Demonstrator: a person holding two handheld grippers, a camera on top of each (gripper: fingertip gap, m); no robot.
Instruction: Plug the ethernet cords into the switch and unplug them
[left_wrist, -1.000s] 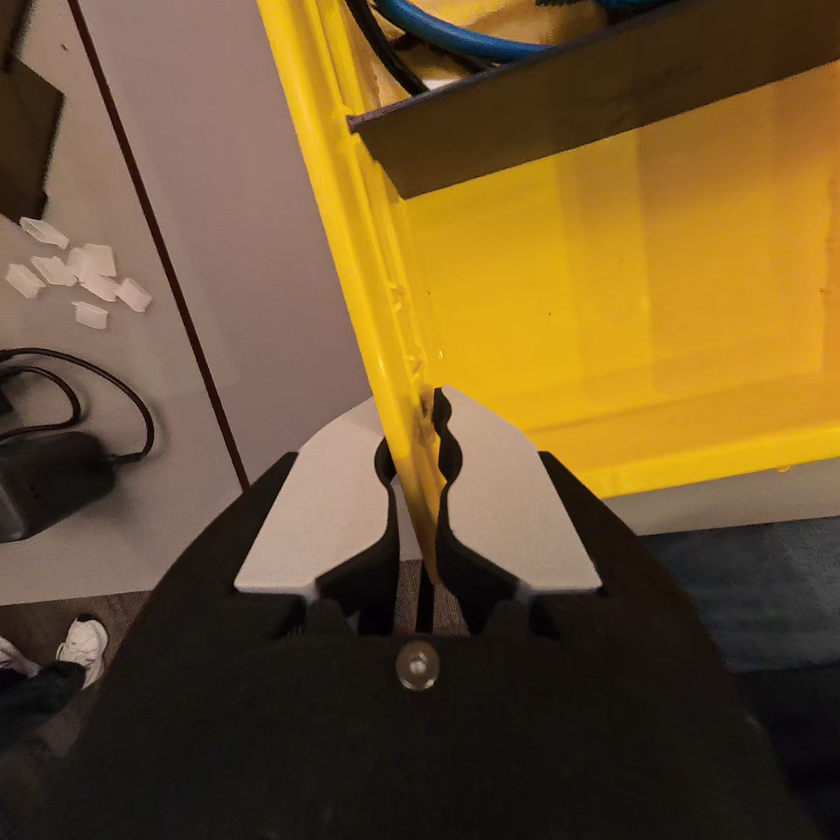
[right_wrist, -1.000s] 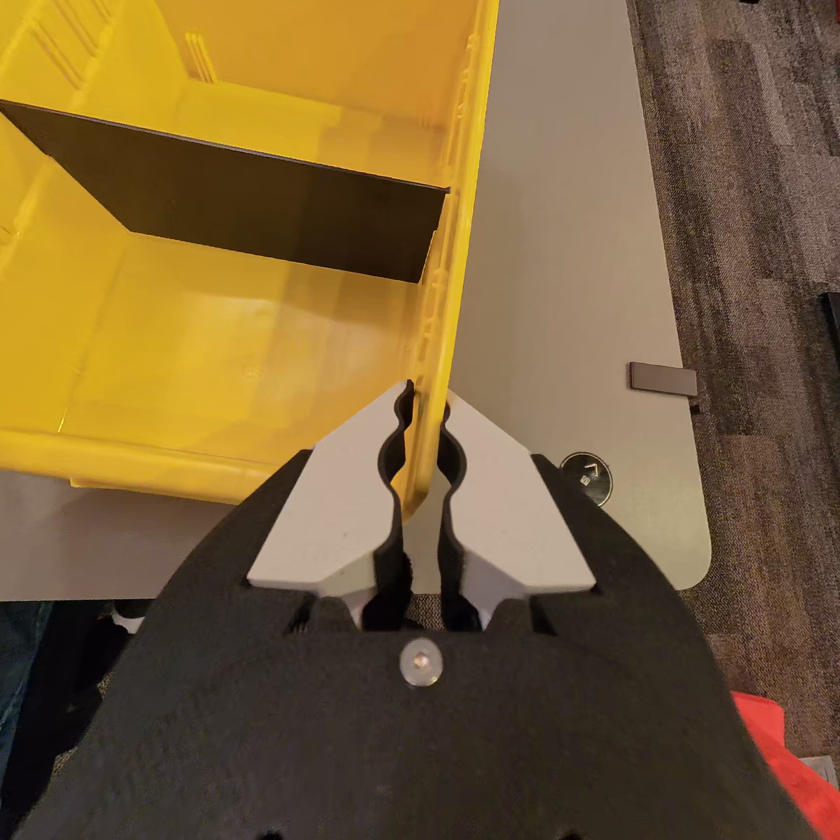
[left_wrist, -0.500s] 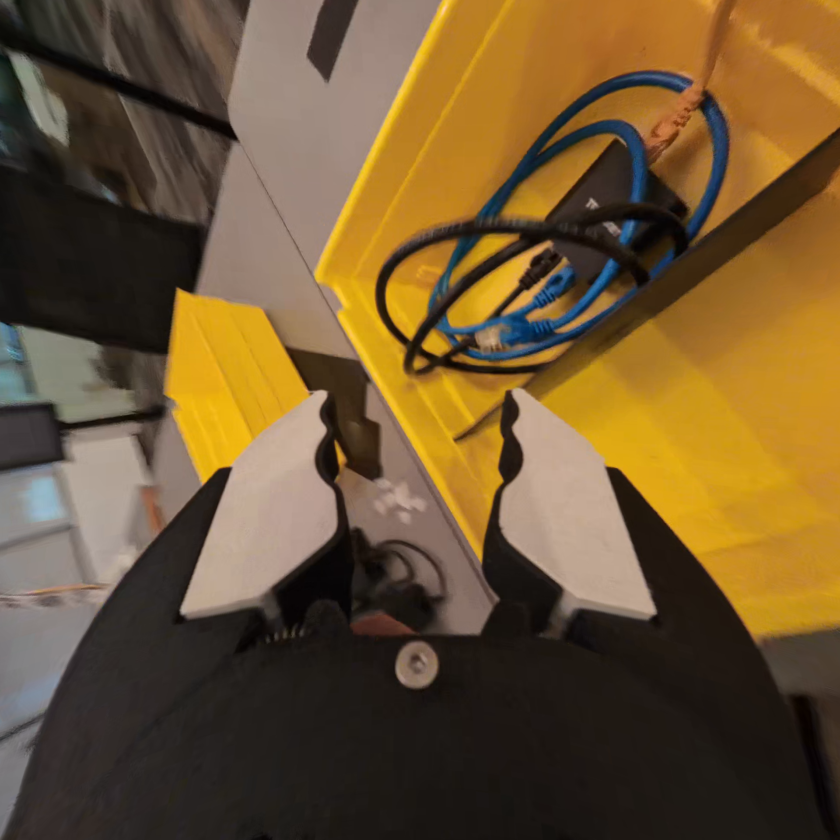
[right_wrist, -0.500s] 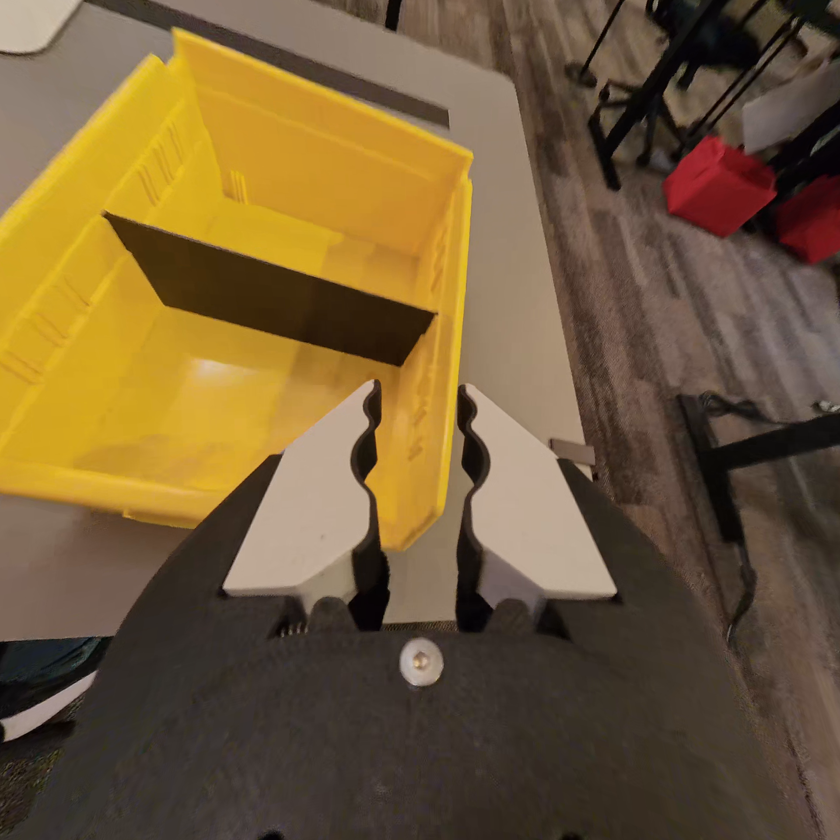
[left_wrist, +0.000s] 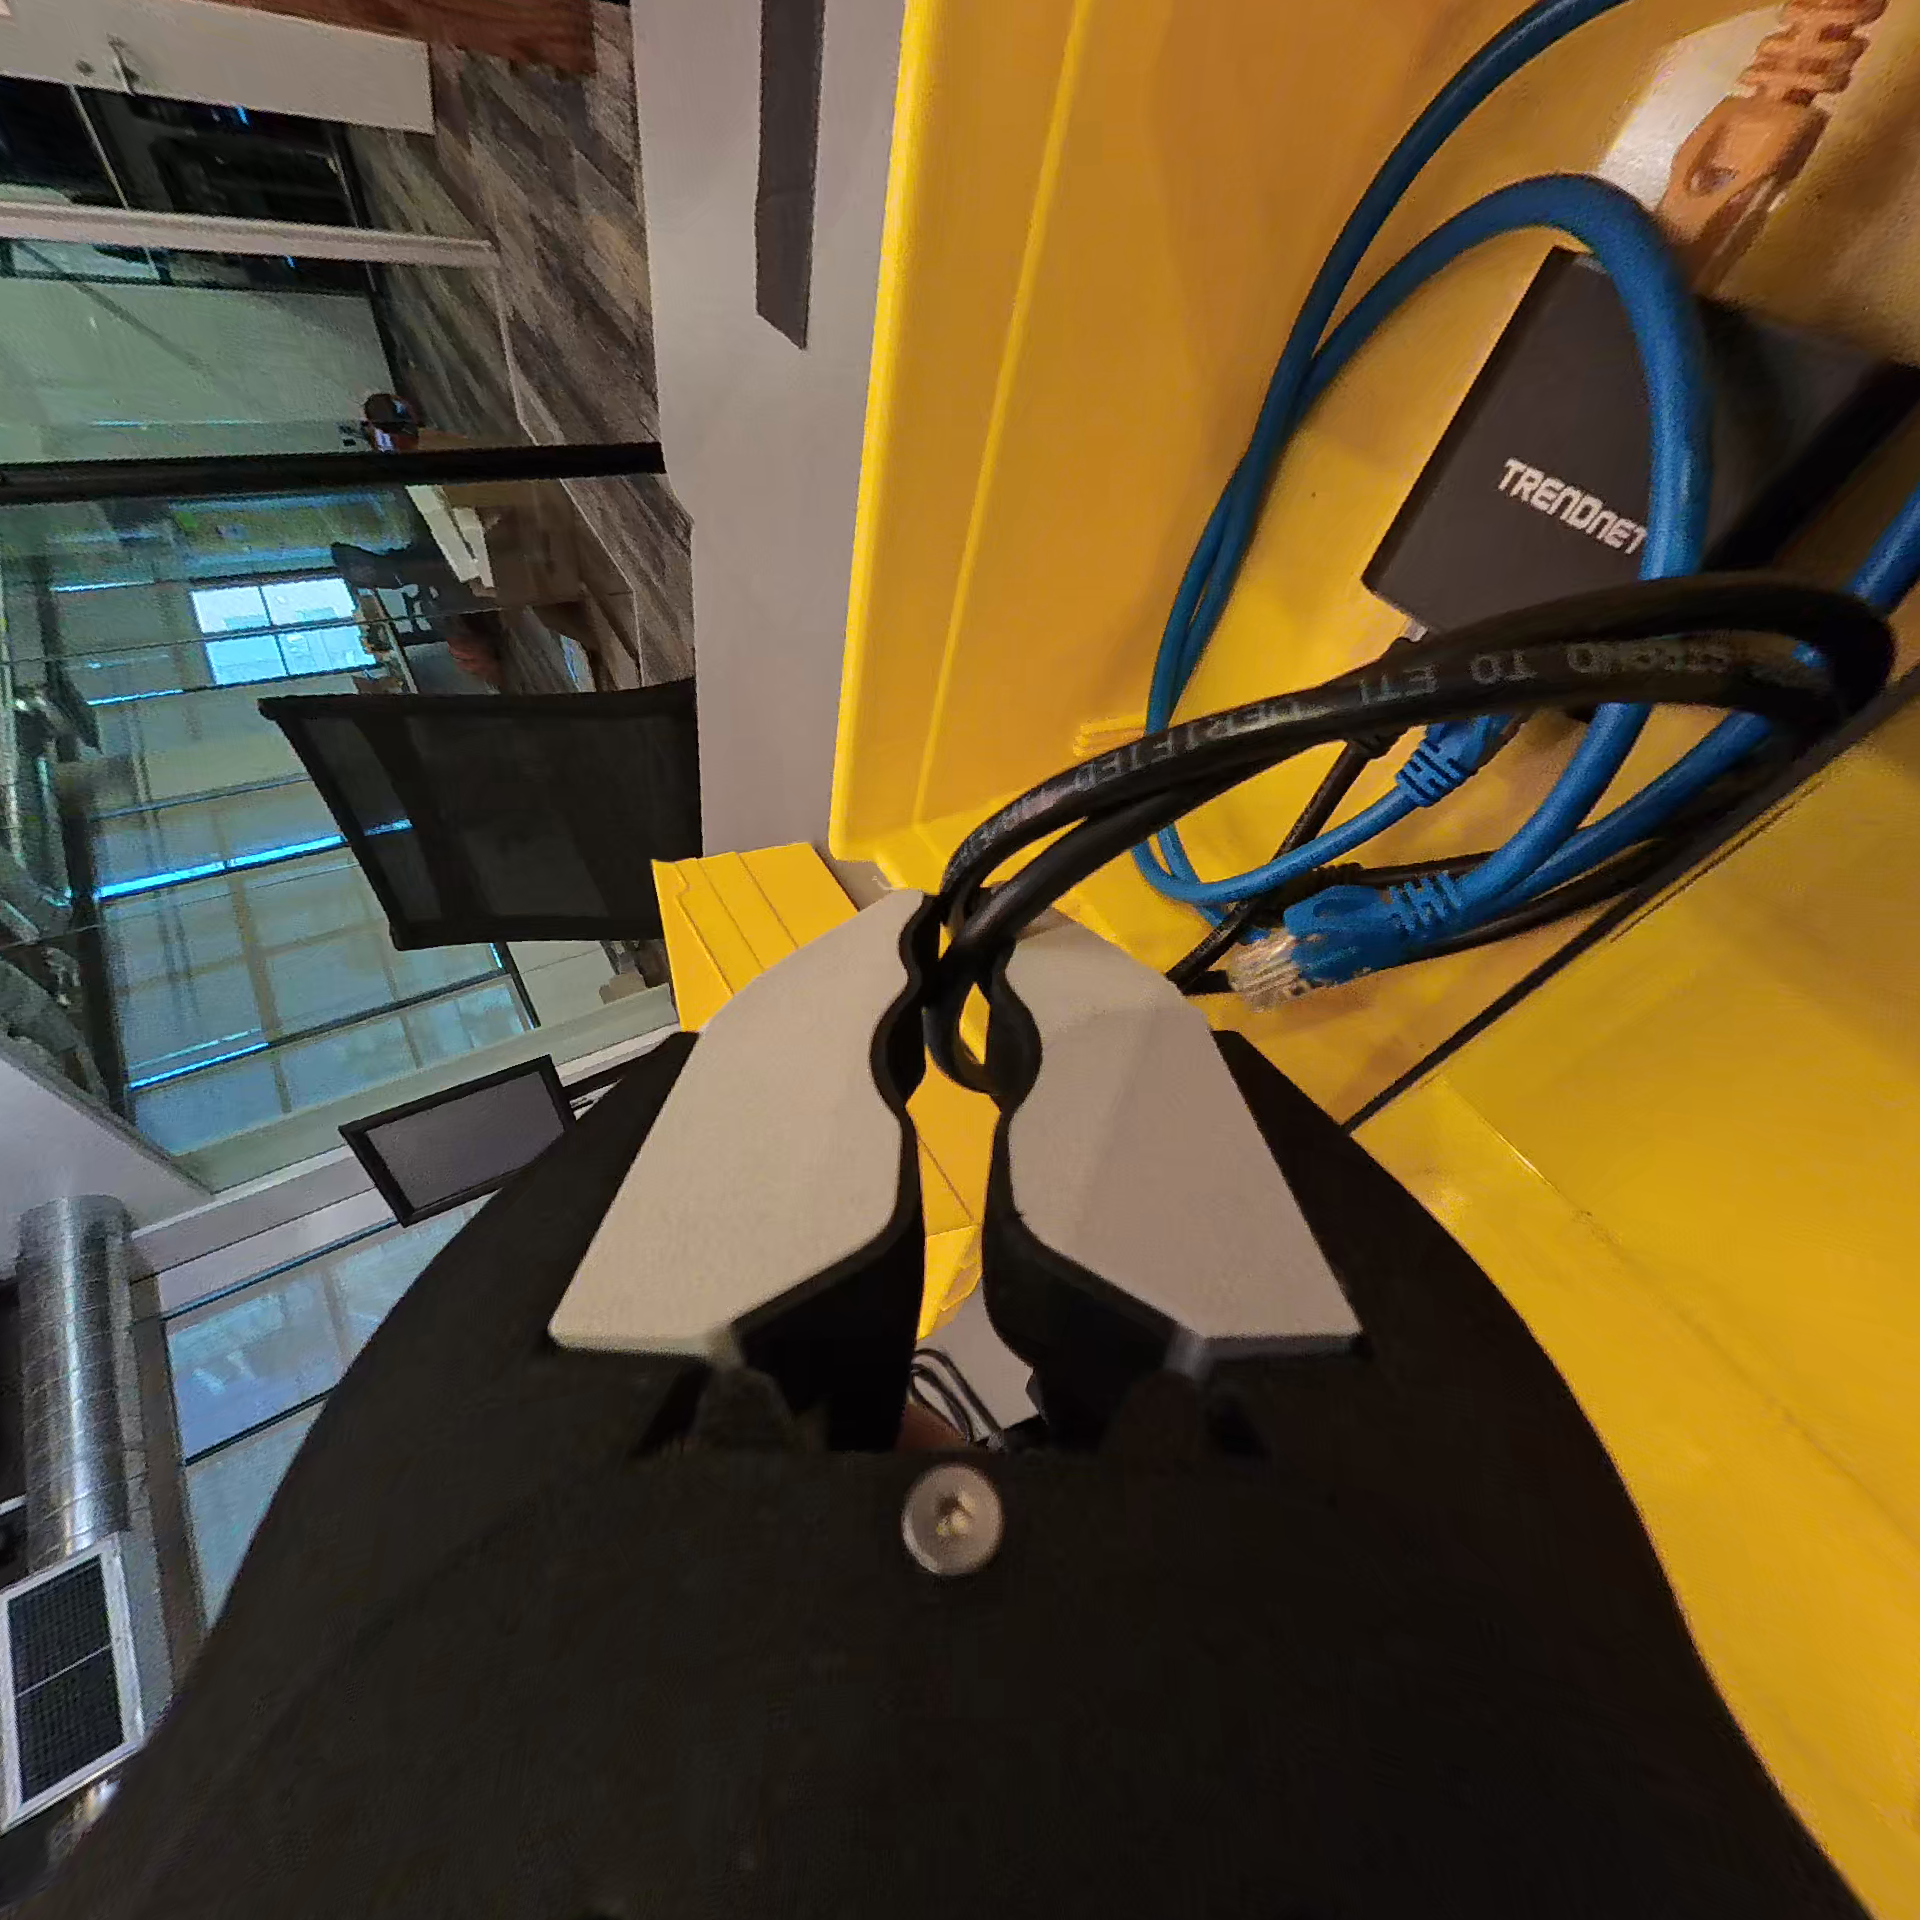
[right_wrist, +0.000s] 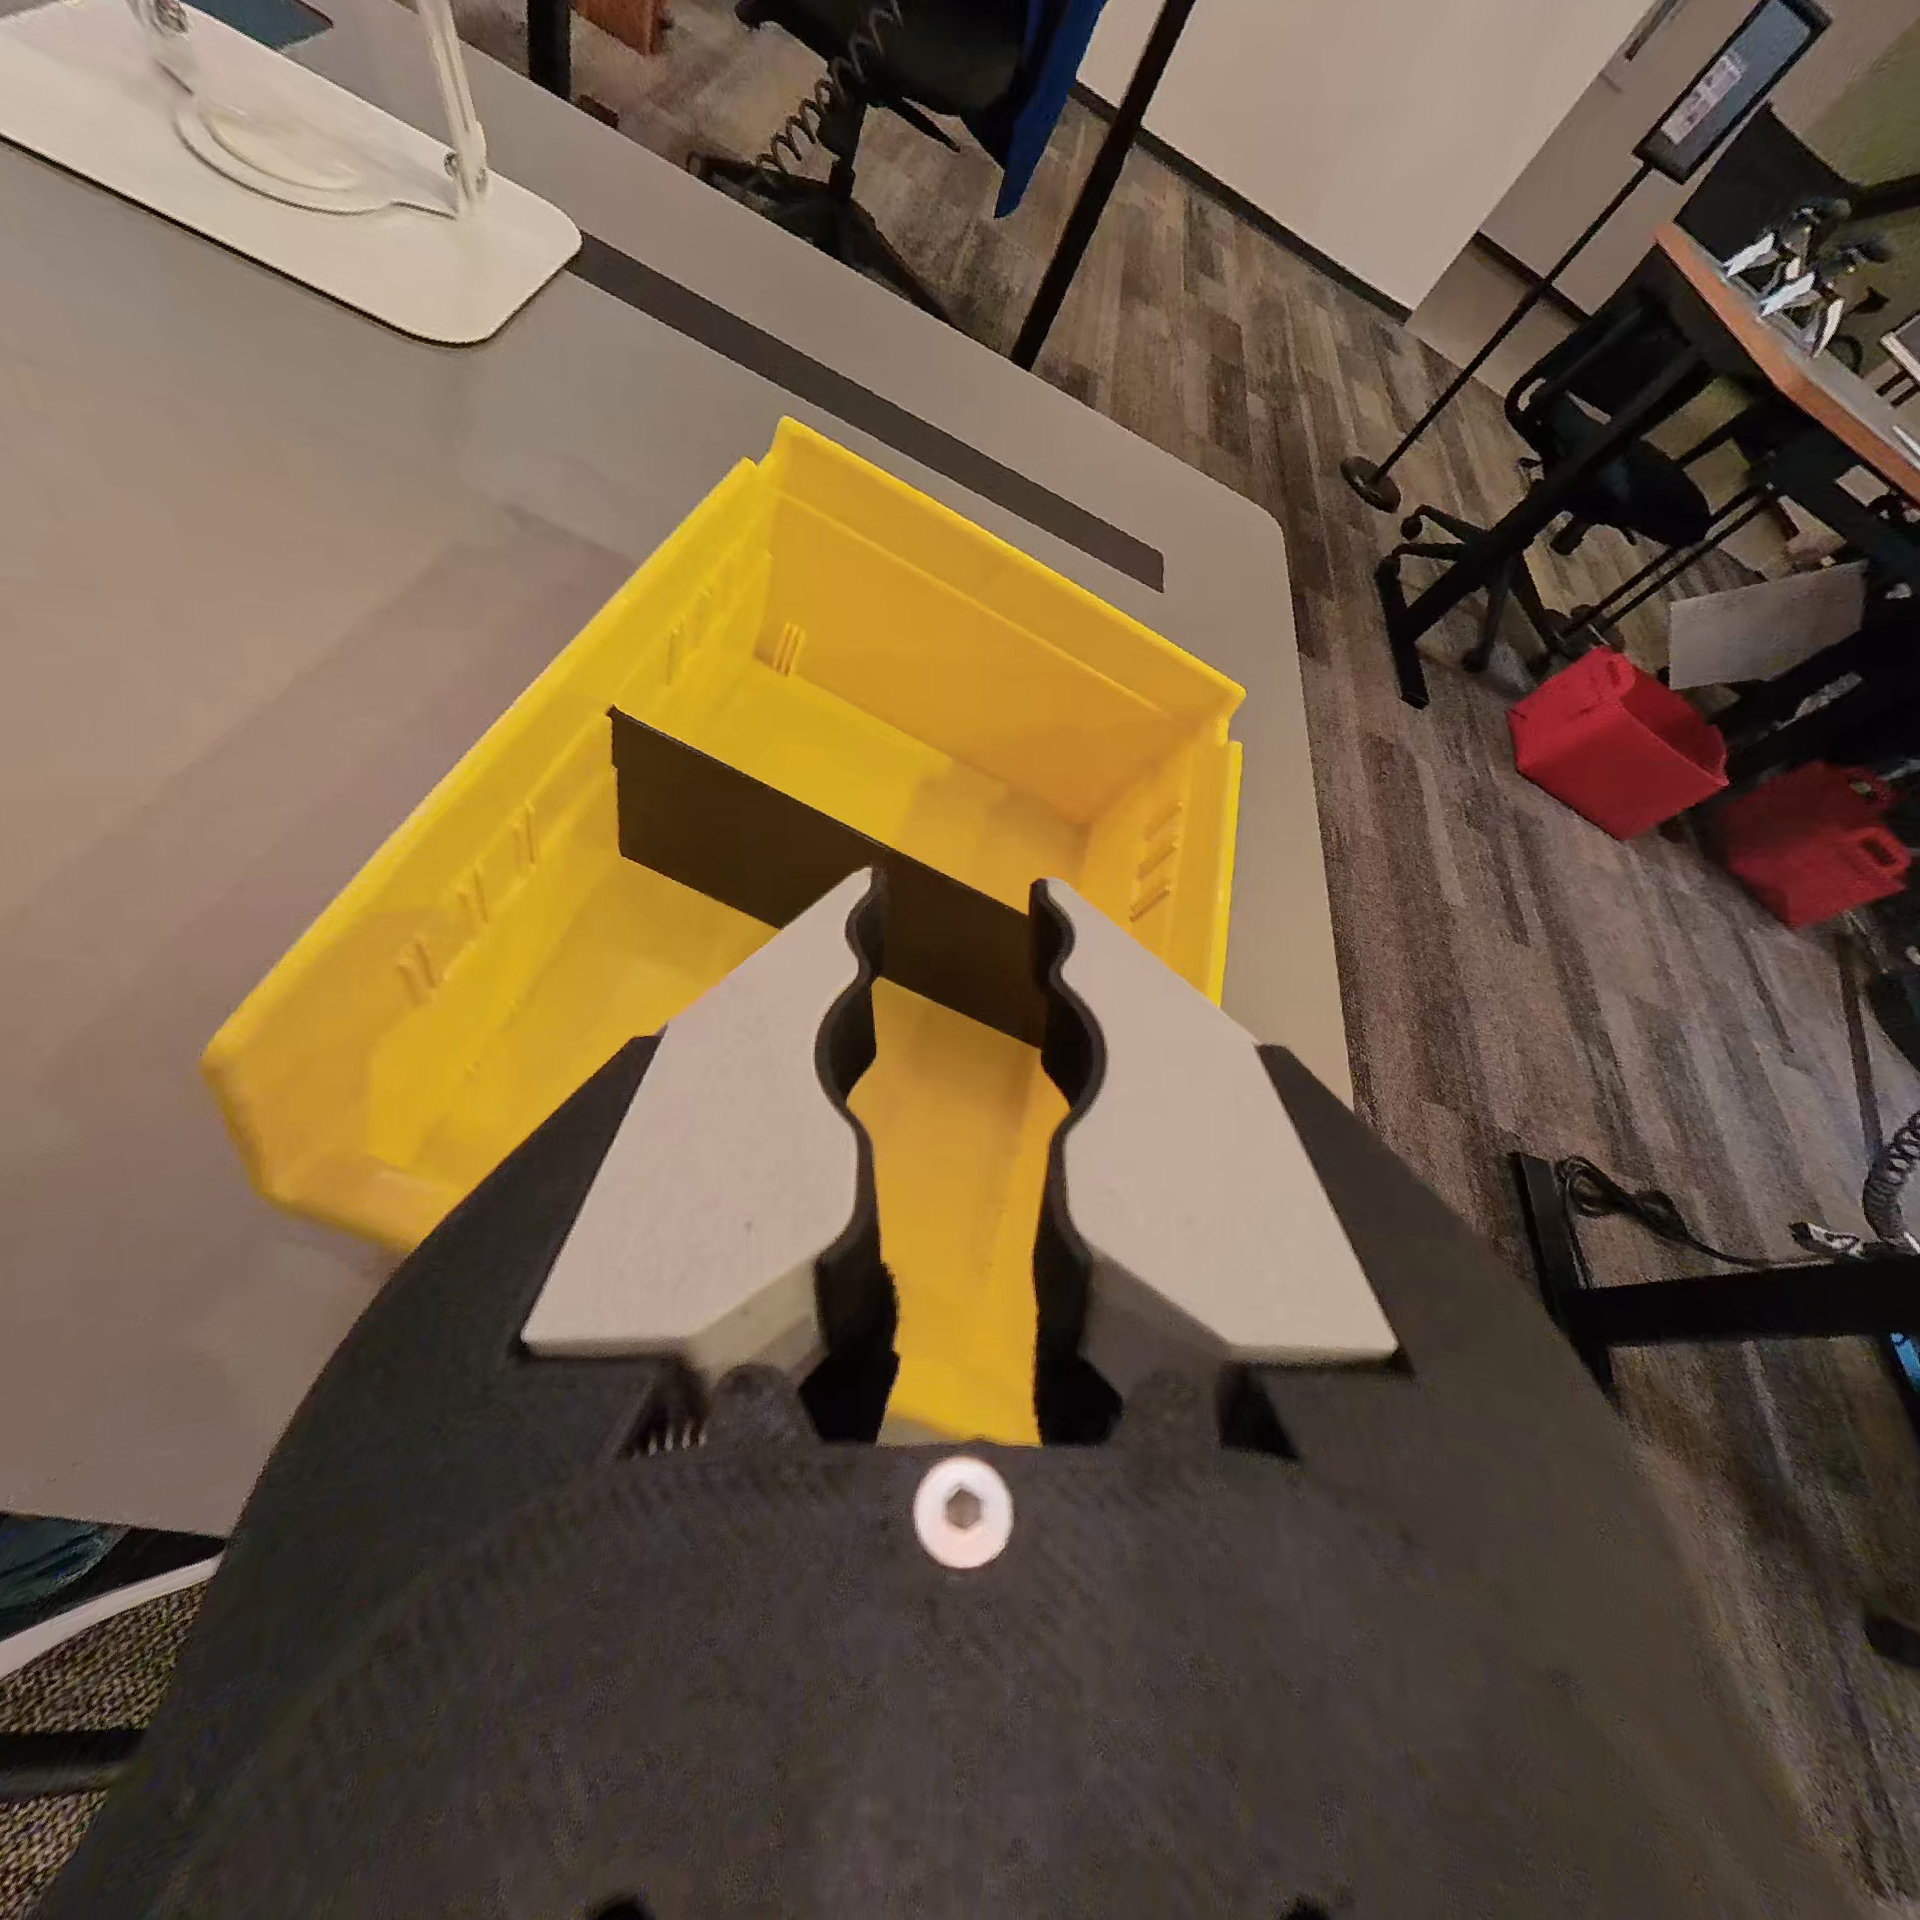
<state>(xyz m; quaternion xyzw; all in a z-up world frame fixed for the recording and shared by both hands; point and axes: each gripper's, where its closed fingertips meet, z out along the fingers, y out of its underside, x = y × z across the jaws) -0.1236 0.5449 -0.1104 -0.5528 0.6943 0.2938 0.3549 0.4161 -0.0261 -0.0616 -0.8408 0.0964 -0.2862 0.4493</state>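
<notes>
In the left wrist view a yellow bin holds a black switch under coils of blue ethernet cord and black ethernet cord. An orange cord end shows at the top right. A blue plug with a clear tip lies loose near my fingers. My left gripper is shut on a loop of the black cord at the bin's near corner. My right gripper is open and empty, held above a yellow bin with a black divider; both its compartments look empty.
The bins sit on a grey table whose right edge drops to the floor. A stack of yellow pieces lies beside the bin. A white stand base is at the far left. Red bins and chairs stand on the floor. There is about 80 centimeters between the tips of the two grippers.
Both grippers let go of the bin walls they were clamping and lifted away. The left then swung over the cords and shut on the black cord. The right rose higher and stayed open.
</notes>
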